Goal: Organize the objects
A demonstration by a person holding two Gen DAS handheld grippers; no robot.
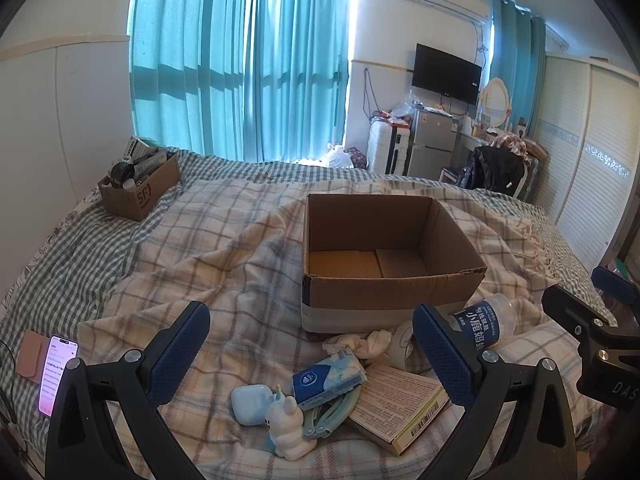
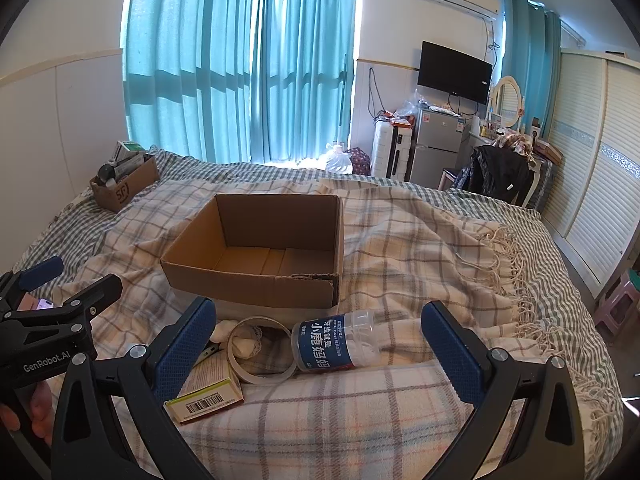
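Observation:
An empty open cardboard box (image 1: 390,276) (image 2: 256,280) sits on the plaid blanket. In front of it lie a tissue pack (image 1: 328,378), a pale blue earbud case (image 1: 251,403), a white bunny figure (image 1: 285,426), a green clip (image 1: 332,414), a flat carton with a barcode (image 1: 400,408) (image 2: 206,394), a crumpled tissue (image 1: 366,342), a tape ring (image 2: 262,350) and a lying clear bottle with a blue label (image 1: 482,322) (image 2: 336,344). My left gripper (image 1: 312,354) is open above the small items. My right gripper (image 2: 320,346) is open above the bottle.
A smaller cardboard box full of items (image 1: 138,184) (image 2: 122,186) stands at the bed's far left. A lit phone (image 1: 56,374) lies on the bed at left. A fridge, suitcase, chair and wardrobe stand beyond the bed's far edge.

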